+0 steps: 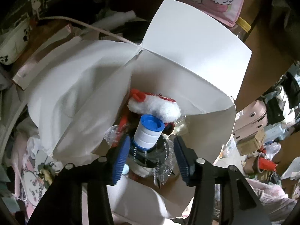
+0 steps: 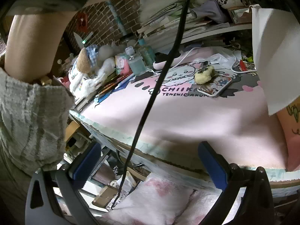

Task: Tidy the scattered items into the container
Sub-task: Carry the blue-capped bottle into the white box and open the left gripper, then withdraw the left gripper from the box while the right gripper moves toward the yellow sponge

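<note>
Left gripper (image 1: 151, 150) open above a blue-capped roll (image 1: 149, 134) inside the white box (image 1: 187, 41); right gripper (image 2: 150, 161) open, empty

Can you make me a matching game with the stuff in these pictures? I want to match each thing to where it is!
Things:
1. blue-capped white bottle
2. fluffy white toy
3. yellow plush
4. phone

Places:
A. on the pink desk mat, beside the phone
B. flat on the pink desk mat
C. in the white box, between the left tool's open pads
D. deeper in the white box, behind the bottle

Pairs: 1-C, 2-D, 3-A, 4-B
</note>
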Available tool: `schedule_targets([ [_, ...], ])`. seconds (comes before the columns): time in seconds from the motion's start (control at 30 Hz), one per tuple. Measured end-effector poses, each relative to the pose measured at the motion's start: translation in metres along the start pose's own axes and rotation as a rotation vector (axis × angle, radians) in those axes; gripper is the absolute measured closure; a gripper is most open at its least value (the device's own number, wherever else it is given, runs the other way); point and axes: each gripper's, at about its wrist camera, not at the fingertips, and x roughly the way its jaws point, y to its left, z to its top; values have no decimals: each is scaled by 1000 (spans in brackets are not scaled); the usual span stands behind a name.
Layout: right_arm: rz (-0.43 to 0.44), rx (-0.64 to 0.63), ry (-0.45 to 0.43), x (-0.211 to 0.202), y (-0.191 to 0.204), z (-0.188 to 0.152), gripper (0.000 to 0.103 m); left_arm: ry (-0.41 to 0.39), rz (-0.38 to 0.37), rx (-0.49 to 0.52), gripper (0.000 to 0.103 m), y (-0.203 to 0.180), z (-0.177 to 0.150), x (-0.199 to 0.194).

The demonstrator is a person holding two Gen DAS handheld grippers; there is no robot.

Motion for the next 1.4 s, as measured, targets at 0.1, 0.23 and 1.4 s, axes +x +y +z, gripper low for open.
schedule_targets([
  [0.1, 0, 2, 5, 1, 0, 0, 0, -13, 14, -24, 46, 4, 0, -5],
  [0.23, 2, 7, 8, 2, -1, 0, 0, -65, -7, -33, 39, 6, -7, -23],
  [1.4, -67, -159, -11, 28, 43, 8, 0, -372, 455, -342, 20, 88, -203, -143],
])
